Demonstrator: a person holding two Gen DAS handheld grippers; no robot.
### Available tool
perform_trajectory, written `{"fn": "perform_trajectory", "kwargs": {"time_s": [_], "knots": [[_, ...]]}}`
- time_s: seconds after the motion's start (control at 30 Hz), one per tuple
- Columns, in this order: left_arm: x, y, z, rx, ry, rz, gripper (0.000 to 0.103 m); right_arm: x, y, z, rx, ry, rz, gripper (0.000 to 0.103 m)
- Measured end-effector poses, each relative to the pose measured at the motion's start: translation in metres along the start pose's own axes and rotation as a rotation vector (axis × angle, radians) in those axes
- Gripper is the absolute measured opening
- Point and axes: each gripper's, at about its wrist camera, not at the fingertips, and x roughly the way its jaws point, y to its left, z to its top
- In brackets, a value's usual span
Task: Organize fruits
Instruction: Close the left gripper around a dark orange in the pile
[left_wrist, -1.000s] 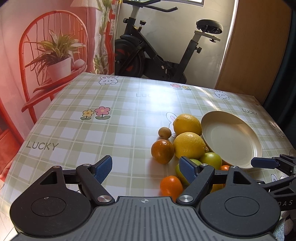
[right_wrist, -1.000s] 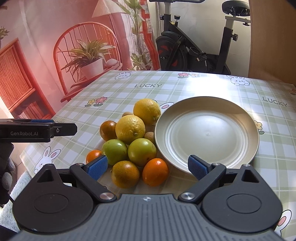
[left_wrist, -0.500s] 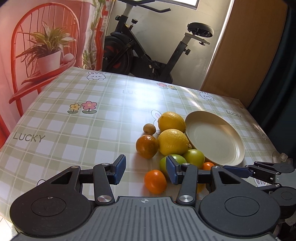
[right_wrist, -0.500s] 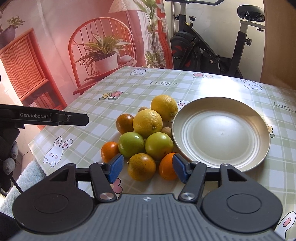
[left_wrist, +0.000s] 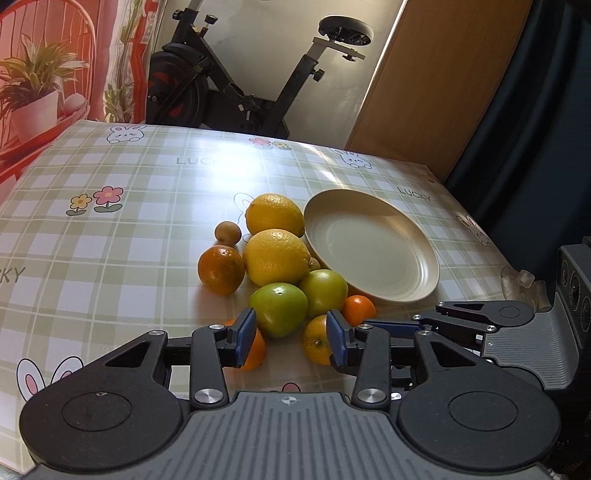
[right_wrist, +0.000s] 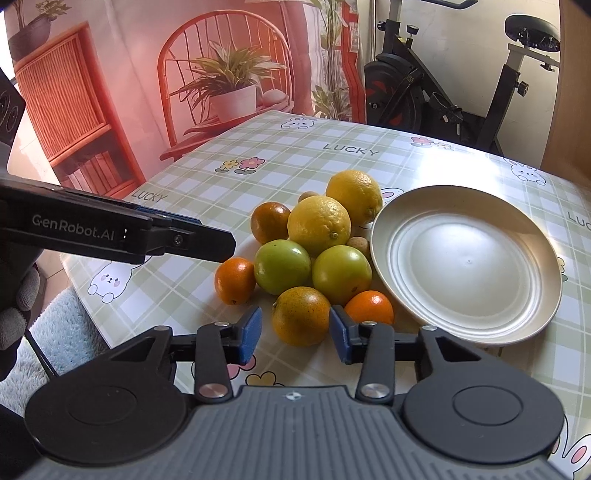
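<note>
Here, left fingers (left_wrist: 291, 334) closing before green fruit (left_wrist: 279, 309), right fingers (right_wrist: 295, 334) closing beside speckled orange (right_wrist: 301, 315), neither gripping.

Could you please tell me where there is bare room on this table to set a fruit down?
The round cream plate is bare all over. The checked tablecloth is bare between the flower print and the fruit. It is crowded left of the plate: two yellow lemons, two green fruits and the oranges lie packed together.
</note>
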Motion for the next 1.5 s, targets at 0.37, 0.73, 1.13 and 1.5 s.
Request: {"fn": "perform_trajectory", "kwargs": {"time_s": [0.37,0.73,1.13,1.5], "knots": [[0.027,-0.012,0.000,0.023,0.074,-0.075,0.044,0.016,-0.005,-0.004,0.015,0.033,0.007,0.041],[0.052,-0.009,-0.002,-0.015,0.136,-0.082,0.044,0.021,-0.010,-0.007,0.040,0.037,0.031,0.041],[0.065,-0.009,-0.003,-0.023,0.155,-0.089,0.039,0.024,-0.012,-0.007,0.065,0.032,0.047,0.044],[0.047,-0.012,0.000,-0.016,0.110,-0.093,0.039,0.016,-0.009,-0.007,0.063,-0.004,0.043,0.044]]}}
